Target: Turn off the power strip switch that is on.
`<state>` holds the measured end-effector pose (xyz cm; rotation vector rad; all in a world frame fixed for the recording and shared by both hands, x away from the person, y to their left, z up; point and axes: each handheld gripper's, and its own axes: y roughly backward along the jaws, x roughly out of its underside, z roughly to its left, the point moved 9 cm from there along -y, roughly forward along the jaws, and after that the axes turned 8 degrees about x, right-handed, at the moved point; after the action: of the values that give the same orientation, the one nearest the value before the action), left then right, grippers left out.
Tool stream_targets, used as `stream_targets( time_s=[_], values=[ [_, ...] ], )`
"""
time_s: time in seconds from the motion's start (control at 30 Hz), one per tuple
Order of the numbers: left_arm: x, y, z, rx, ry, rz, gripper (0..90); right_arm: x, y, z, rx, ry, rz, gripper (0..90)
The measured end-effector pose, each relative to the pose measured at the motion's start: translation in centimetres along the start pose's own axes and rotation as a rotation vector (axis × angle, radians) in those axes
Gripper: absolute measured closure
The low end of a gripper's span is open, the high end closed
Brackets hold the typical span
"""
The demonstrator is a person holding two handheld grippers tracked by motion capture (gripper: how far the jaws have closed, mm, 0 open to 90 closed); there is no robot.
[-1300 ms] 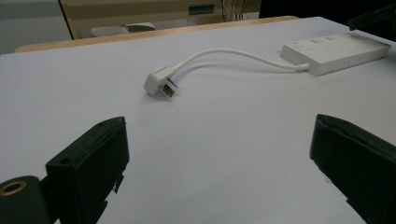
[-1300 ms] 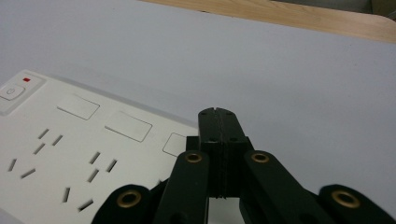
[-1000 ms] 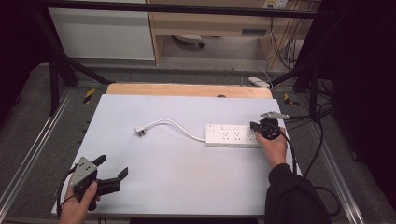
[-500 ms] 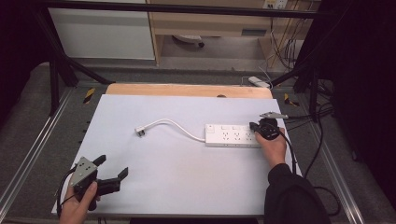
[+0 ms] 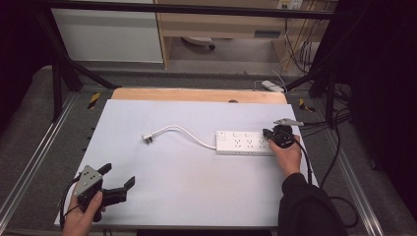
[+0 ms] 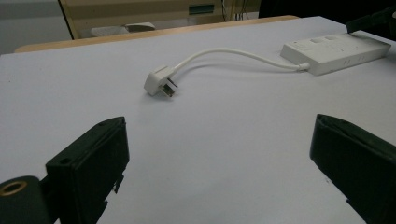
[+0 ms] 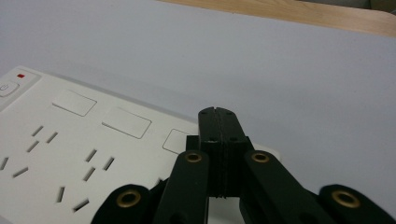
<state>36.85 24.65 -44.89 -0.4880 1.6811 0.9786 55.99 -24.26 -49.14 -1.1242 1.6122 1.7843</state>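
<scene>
A white power strip lies flat at the right of the white table. Its cable curves left to a white plug lying loose on the table. My right gripper rests at the strip's right end, jaws shut with nothing between them; in the right gripper view its tips sit over the strip near its far edge. My left gripper is held at the front left corner, open wide. In the left gripper view the plug lies ahead between the spread jaws.
A wooden strip runs along the table's far edge. Black cables trail off the right side. A white adapter lies on the floor beyond. Metal rails flank the table on both sides.
</scene>
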Motion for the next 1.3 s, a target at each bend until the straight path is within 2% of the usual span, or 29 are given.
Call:
stream_targets(
  time_s=[1.03,1.3],
  values=[
    [0.01,0.03,0.02,-0.004,-0.006,0.004,4.5,0.15,-0.04,0.04,0.017,-0.014,-0.042,90.0],
    [0.04,0.04,0.07,-0.003,0.003,0.002,4.5,0.19,-0.04,0.08,0.018,-0.017,-0.046,90.0]
  ],
)
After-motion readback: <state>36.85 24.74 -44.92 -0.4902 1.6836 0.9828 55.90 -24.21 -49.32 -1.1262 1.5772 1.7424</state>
